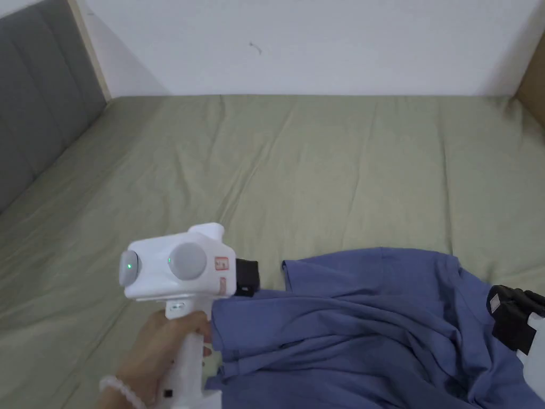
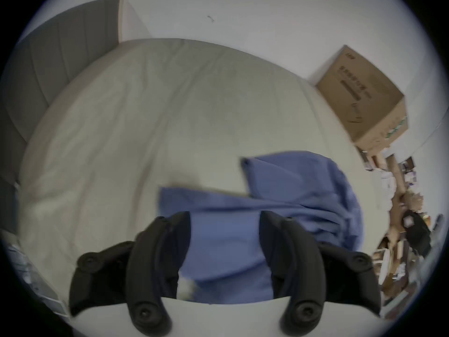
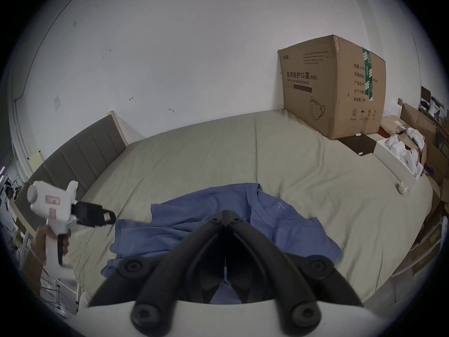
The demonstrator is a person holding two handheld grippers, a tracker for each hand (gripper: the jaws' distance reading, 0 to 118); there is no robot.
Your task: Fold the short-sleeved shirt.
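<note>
The blue shirt (image 1: 372,325) lies rumpled at the bed's (image 1: 319,160) near edge. The left gripper (image 2: 224,223) hovers over its left side, jaws wide, likely lining up a grab, while the right gripper (image 3: 226,214), jaws closed together, seemingly pinches nothing.

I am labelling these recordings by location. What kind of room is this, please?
Probably a bedroom also used for storage: a bed with a green sheet and a padded grey headboard, a large cardboard box by the wall, and a blue shirt lying on the bed.
</note>
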